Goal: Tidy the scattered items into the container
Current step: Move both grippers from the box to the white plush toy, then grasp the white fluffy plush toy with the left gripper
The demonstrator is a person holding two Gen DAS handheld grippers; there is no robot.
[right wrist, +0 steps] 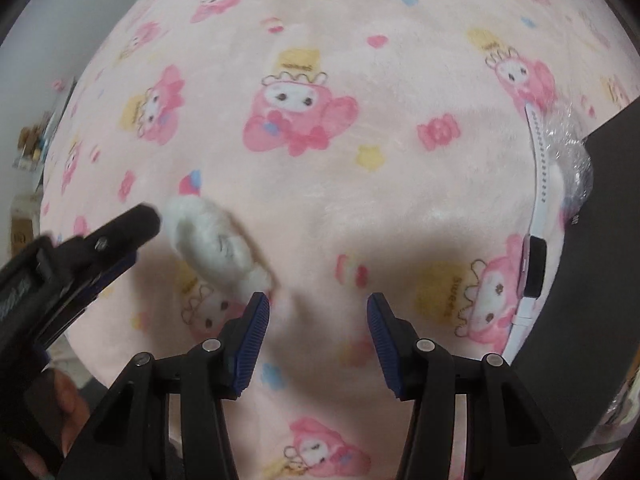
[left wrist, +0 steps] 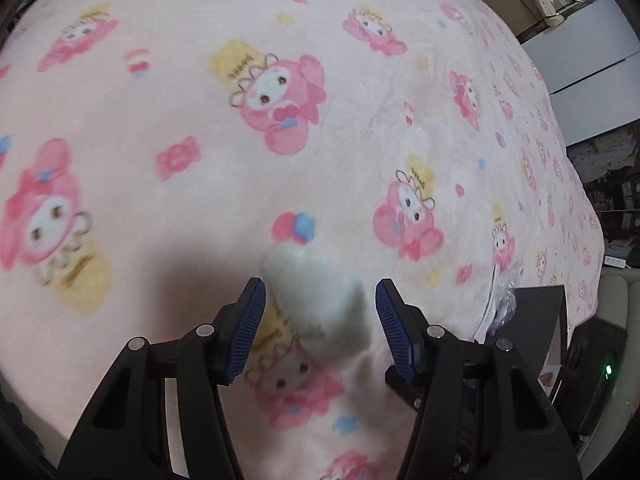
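A white fluffy ring (left wrist: 320, 304), like a scrunchie, lies on the pink cartoon-print blanket (left wrist: 200, 160). My left gripper (left wrist: 320, 285) hangs open just above it, blue pads on either side and not pressing. In the right wrist view the same ring (right wrist: 212, 240) sits left of centre with the left gripper (right wrist: 134, 242) at its left edge. My right gripper (right wrist: 318, 300) is open over bare blanket (right wrist: 360, 80), nothing between its fingers. A white-strapped watch (right wrist: 534, 264) and a crumpled clear wrap (right wrist: 572, 156) lie against the dark container (right wrist: 600, 248) at the right.
The dark container (left wrist: 540, 320) stands at the blanket's right edge, with the clear wrap (left wrist: 506, 300) beside it. Beyond the bed's far edge are cabinets and shelves (left wrist: 600, 60). A hand (right wrist: 64, 404) shows at the lower left of the right wrist view.
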